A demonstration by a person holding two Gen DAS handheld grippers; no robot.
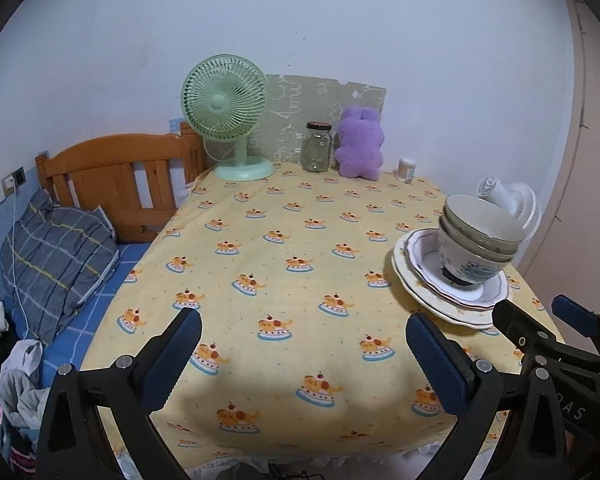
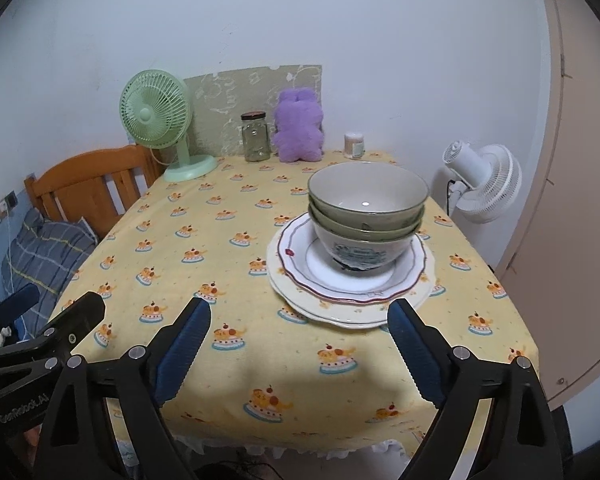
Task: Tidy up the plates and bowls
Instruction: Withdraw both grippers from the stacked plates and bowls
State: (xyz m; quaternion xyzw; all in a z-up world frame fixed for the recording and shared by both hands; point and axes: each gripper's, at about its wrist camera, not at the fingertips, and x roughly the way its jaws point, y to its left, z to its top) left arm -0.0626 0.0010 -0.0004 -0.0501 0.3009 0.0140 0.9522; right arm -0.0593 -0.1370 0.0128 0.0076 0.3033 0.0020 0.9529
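Bowls: three bowls [image 2: 367, 216] nested one inside another, upright. The upper two are sage green outside with a darker rim line and cream inside; the lowest is white with a dark grey-blue printed band around its wall and a dark foot.
Top bowl interior: cream and glossy, with one small bright highlight near the bottom.
Plates: two plates [image 2: 350, 284] stacked under the bowls. The upper plate is white with a scalloped rim edged in a thin dark red line and a small red mark on its left rim. The lower plate [image 2: 342, 318] is cream, wider, wavy-edged, and shows only as a ring around the upper one.
Stack position: on the worktop [image 2: 220, 264], right of its middle and towards the near edge, the bowls sitting in the well of the upper plate. In the left wrist view the same stack [image 1: 456, 264] lies far right.
Worktop cover: yellow cloth printed with small orange animals on cakes.
Right tongs [image 2: 300, 344]: spread wide, nothing between the blue ribbed pads; the right-hand pad tip sits just before the near rim of the cream plate, and contact cannot be told.
Left tongs [image 1: 304, 354]: also wide apart and holding nothing, over bare cloth to the left of the stack.
Back of worktop: green fan [image 2: 156, 120], glass jar [image 2: 255, 138], purple plush toy [image 2: 299, 126], small lidded pot [image 2: 354, 145], all well apart from the stack.
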